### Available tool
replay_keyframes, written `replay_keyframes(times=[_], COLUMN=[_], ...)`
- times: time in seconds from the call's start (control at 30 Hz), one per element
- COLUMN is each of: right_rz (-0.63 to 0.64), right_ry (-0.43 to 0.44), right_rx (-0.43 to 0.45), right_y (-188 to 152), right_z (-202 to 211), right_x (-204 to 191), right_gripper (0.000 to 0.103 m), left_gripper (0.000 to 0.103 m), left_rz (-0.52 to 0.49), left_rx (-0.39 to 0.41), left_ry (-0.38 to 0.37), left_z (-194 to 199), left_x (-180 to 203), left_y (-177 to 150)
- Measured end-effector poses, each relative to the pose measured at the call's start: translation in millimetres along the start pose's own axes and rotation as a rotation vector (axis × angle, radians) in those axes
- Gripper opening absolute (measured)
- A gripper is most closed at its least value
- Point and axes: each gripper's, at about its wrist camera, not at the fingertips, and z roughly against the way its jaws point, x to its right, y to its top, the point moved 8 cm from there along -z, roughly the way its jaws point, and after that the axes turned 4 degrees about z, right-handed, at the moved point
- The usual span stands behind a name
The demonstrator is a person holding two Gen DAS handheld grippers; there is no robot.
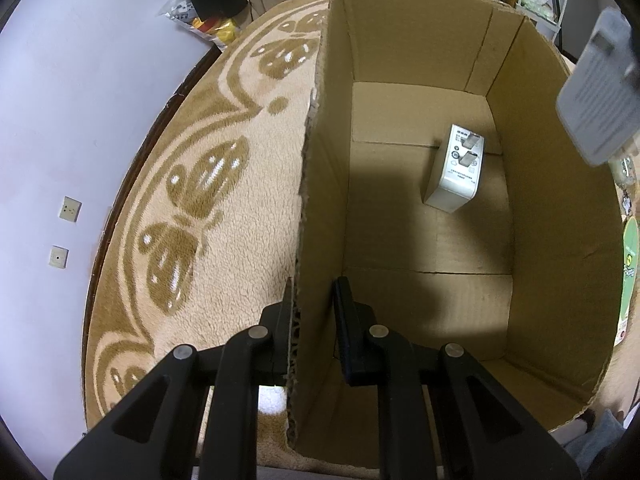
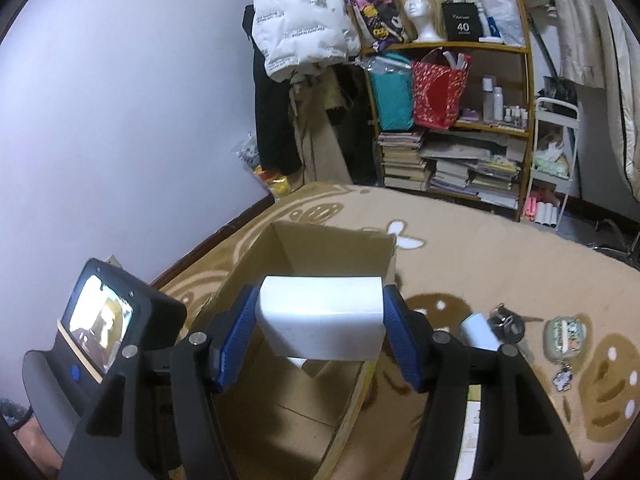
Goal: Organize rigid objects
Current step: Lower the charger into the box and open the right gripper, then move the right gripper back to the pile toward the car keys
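Observation:
An open cardboard box (image 1: 552, 208) stands on a beige patterned carpet. One small white printed carton (image 1: 454, 172) sits upright on its floor. My left gripper (image 1: 316, 300) straddles the box's left wall, one finger outside against it and the other finger (image 1: 344, 312) inside with a gap showing, so it is open. My right gripper (image 2: 320, 320) is shut on a white rectangular box (image 2: 320, 316), held in the air over the cardboard box (image 2: 328, 248). That held box (image 1: 596, 92) also shows at the top right of the left wrist view.
On the carpet right of the box lie a white cylinder (image 2: 478, 332), a bunch of keys (image 2: 506, 324) and a green case with a charm (image 2: 564, 338). A cluttered shelf (image 2: 452, 120) and hanging coats (image 2: 300, 20) stand behind. The wall (image 1: 60, 120) runs along the left.

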Motion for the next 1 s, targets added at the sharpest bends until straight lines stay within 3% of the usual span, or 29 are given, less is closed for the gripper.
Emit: replay_keyframes(times=[0.43,0.67,0.77,0.87,1.0], right_rz=[0.039,0.063,0.033,0.009,-0.030], right_ry=[0.023,-0.014,-0.025,-0.046,-0.090], right_rx=[-0.055,-0.002,-0.010,-0.011,0.004], right_y=[-15,-4,-3,-3,-1], right_z=[-10,1,2,4,10], right_x=[-15,-12,-3,7,26], right_gripper=[0.066,0.063,0.064,0.072,0.096], left_gripper=[0.016,0.018,0.017,0.017,0.017], left_rz=[0.007,0.008,-0.005,-0.002,-0.005], left_rx=[-0.006,-0.015,-0.010,-0.011,-0.011], left_ry=[-0.015,-0.033,-0.001,-0.005,-0.003], left_z=[-2,-3,-4,-6,-6], left_x=[-4,0,-1,-2,-2], left_y=[0,0,-1,-1,-1])
